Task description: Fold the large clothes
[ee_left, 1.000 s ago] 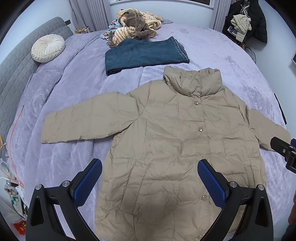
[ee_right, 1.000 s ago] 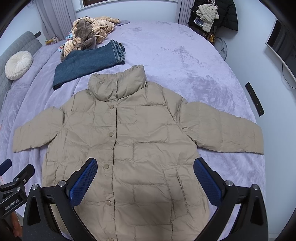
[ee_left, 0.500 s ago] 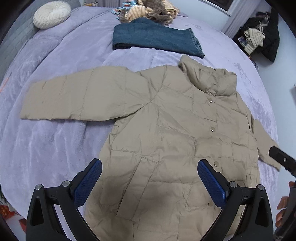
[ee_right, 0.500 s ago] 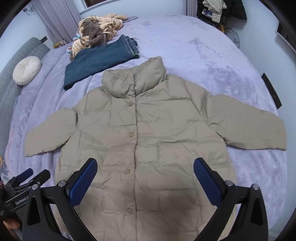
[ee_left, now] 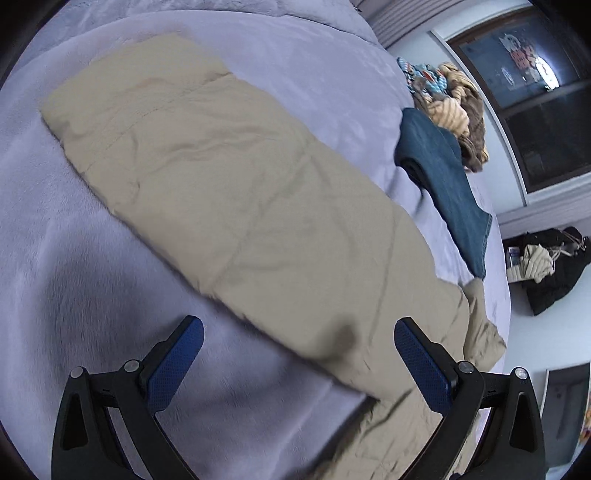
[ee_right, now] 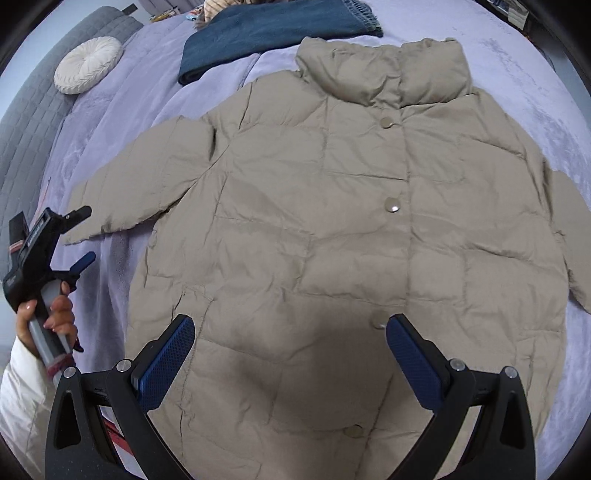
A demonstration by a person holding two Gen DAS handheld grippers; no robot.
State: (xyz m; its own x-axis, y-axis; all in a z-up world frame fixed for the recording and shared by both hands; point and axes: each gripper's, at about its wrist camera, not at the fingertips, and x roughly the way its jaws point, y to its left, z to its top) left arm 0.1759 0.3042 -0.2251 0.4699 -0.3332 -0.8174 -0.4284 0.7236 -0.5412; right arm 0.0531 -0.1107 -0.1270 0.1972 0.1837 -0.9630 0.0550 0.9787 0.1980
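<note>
A beige quilted puffer jacket (ee_right: 332, 229) lies flat, face up and buttoned, on the lilac bed (ee_right: 110, 122). Its left sleeve (ee_left: 229, 192) stretches out across the left wrist view. My left gripper (ee_left: 295, 365) is open and empty, low over the bed beside that sleeve, near the armpit. It also shows in the right wrist view (ee_right: 83, 234), held in a hand at the sleeve's cuff. My right gripper (ee_right: 290, 363) is open and empty above the jacket's lower front, near the button row.
Folded blue jeans (ee_right: 266, 33) lie beyond the collar, with a heap of striped and brown clothes (ee_left: 454, 110) behind. A round white cushion (ee_right: 88, 64) rests by the grey headboard (ee_right: 26, 118). Dark clothes (ee_left: 550, 269) hang by the wall and window.
My left gripper has swung left and dropped close to the left sleeve, its view tilted. My right gripper has moved forward and lower over the jacket front. Both stay open.
</note>
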